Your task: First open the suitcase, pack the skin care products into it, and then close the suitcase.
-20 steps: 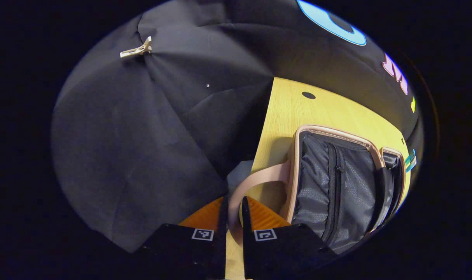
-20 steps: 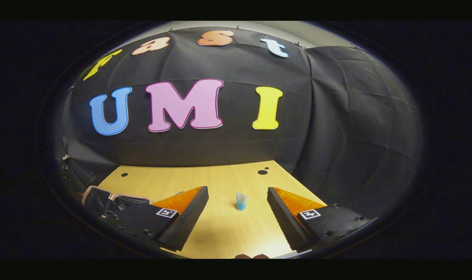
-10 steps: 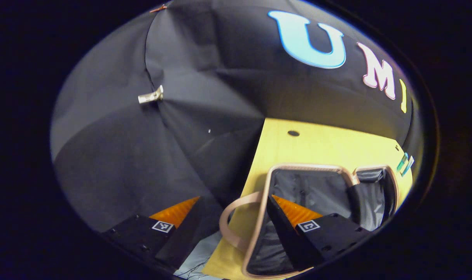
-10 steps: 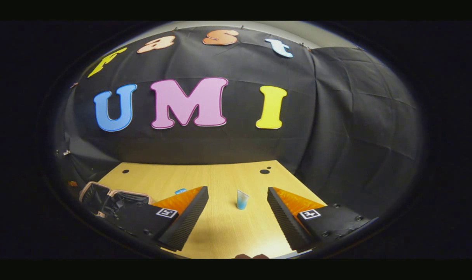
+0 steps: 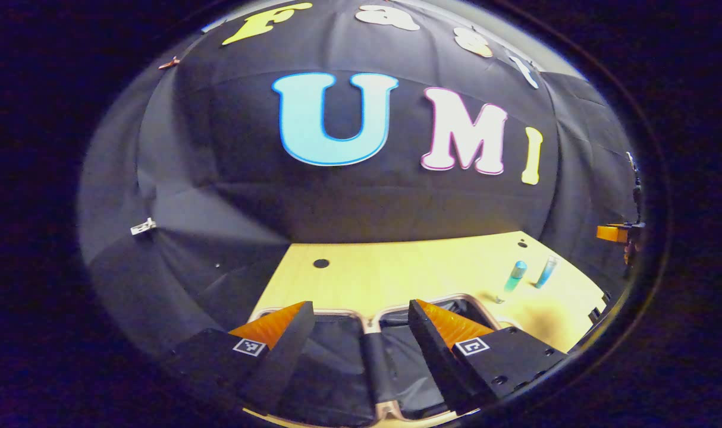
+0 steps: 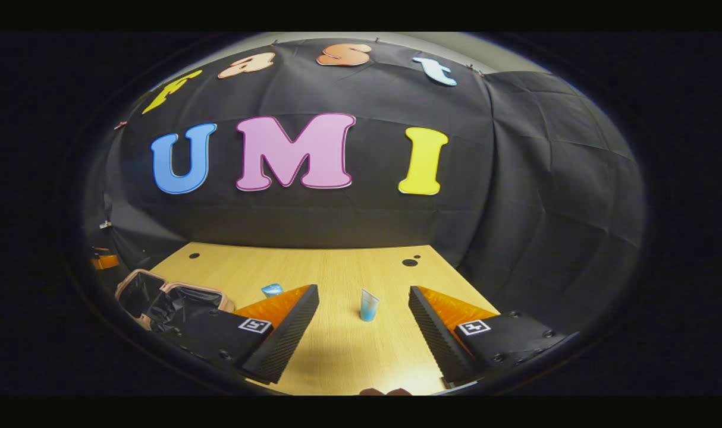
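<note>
Two small blue skincare containers [image 5: 518, 273] stand on the pale wooden table [image 5: 432, 267], just beside the open pink-rimmed, black-lined suitcase [image 5: 337, 368]. Both the left gripper [image 5: 356, 333] and the right gripper [image 6: 364, 324] are wide open, holding nothing. I'd centre the right gripper on the blue tube [image 6: 369, 305], squeezing gently at mid-height.

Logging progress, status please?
Both grippers open, empty: left gripper over open suitcase, right gripper facing blue tube. Nothing blocking.
</note>
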Demonstrator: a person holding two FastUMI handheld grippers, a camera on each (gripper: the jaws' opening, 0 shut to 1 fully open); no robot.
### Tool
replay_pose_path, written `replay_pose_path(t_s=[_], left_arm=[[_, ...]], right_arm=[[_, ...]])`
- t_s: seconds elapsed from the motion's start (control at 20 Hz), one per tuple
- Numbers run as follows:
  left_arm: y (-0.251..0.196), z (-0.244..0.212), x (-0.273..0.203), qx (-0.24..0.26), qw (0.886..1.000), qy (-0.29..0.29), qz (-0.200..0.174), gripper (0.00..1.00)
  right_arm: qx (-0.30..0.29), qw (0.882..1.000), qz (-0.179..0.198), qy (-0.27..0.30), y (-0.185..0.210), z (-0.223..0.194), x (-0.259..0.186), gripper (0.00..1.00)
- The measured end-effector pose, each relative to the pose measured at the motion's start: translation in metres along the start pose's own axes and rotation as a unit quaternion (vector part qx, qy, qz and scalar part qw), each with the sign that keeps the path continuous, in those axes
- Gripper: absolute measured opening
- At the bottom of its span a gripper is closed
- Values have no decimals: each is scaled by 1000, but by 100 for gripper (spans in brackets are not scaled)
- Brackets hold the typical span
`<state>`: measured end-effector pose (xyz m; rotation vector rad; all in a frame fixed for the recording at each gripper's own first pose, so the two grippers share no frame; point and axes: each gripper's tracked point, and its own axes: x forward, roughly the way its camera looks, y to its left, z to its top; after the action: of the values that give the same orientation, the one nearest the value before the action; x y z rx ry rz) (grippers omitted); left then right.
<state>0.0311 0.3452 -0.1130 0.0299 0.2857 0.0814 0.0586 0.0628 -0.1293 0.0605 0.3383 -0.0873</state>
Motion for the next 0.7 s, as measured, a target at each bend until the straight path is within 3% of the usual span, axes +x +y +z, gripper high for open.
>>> replay_pose_path(t_s=[0.2, 0.35, 0.7], left_arm=[[-123, 3, 19, -3, 997, -2, -82, 99], [-194, -17, 39, -1, 991, 34, -131, 99], [-309, -48, 116, 2, 981, 89, -174, 99]], right_arm=[[-15, 1000, 16, 3, -6, -5, 15, 97], [-22, 999, 34, 14, -5, -18, 33, 97], [-41, 996, 69, 49, -12, -53, 86, 97]])
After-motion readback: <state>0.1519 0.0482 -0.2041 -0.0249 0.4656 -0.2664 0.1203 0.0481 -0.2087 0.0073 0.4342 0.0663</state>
